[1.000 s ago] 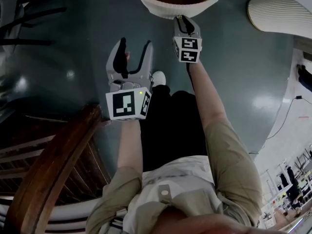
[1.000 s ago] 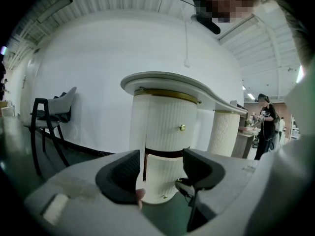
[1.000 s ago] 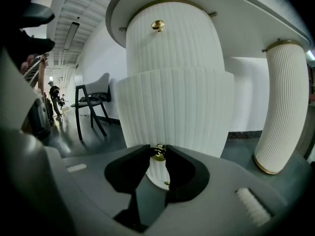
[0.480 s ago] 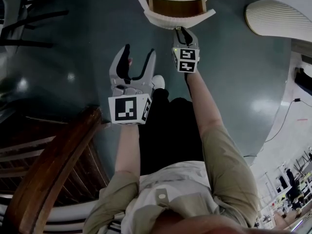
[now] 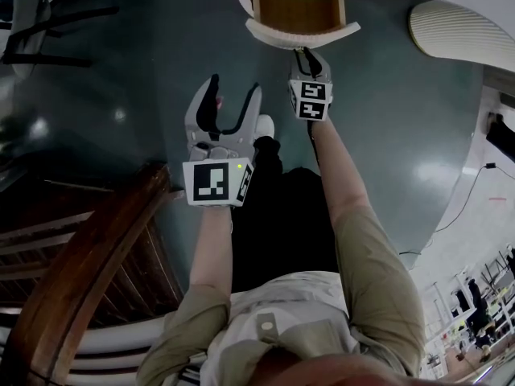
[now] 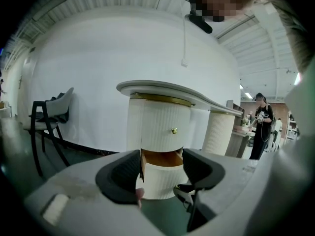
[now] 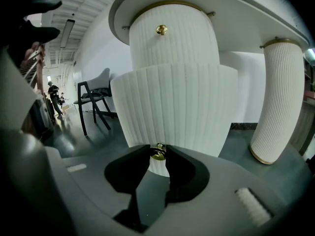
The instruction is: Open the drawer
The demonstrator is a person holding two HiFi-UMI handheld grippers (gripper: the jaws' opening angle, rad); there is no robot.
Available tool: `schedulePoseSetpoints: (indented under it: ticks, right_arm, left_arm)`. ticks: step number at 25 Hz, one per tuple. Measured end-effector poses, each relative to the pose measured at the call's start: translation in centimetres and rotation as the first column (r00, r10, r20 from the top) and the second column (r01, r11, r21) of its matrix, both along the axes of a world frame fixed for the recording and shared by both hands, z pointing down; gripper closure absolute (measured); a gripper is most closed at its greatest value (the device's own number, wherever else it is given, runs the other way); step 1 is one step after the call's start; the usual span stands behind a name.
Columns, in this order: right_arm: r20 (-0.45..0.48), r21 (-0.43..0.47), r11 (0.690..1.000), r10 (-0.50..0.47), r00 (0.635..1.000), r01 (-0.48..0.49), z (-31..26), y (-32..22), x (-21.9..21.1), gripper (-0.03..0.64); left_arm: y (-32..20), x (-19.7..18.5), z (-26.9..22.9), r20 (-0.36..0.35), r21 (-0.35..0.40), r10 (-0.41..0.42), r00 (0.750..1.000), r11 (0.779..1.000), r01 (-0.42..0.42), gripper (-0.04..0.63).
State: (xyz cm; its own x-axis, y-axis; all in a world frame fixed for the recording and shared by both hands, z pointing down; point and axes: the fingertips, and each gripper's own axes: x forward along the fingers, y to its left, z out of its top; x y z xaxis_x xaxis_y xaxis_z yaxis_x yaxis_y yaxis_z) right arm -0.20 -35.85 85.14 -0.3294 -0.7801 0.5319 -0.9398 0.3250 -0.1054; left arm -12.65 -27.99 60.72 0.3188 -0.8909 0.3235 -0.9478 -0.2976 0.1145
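A white fluted cabinet under a curved tabletop has a lower drawer (image 5: 302, 32) standing pulled out, its brown wooden inside (image 5: 299, 8) showing. My right gripper (image 5: 302, 53) is shut on the small brass knob (image 7: 158, 152) of that drawer front (image 7: 172, 107). The upper drawer is closed, with its own brass knob (image 7: 161, 30). My left gripper (image 5: 233, 88) hangs open in the air left of the right one, holding nothing. The left gripper view shows the left gripper (image 6: 161, 170) aimed at the open drawer (image 6: 158, 183), well short of it.
A dark wooden chair back (image 5: 88, 272) curves at the lower left. A second fluted column (image 5: 463, 26) stands to the right of the cabinet. A black chair (image 6: 49, 117) stands to the left by the wall. A person (image 6: 259, 124) stands far off on the right.
The drawer has slid further out, showing more of its wooden inside. The right gripper has drawn back with the knob; the left gripper has risen slightly.
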Motion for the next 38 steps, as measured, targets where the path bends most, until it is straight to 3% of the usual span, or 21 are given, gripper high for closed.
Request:
schedulePoseSetpoints:
  ticks: [15,38]
  right_arm:
    - [-0.011,-0.073,0.997,-0.002,1.000,0.001,0.2,2.0,0.1,0.511]
    - [-0.008,-0.182,0.982,-0.056,0.998,0.053,0.8,6.8,0.4,0.512]
  left_arm:
    - [-0.2,0.3,-2.6,0.019,-0.008,-0.006,1.000,1.000,0.006,0.308]
    - [3.0,1.5,1.0,0.031,-0.176,-0.023,0.999,0.984,0.028,0.308]
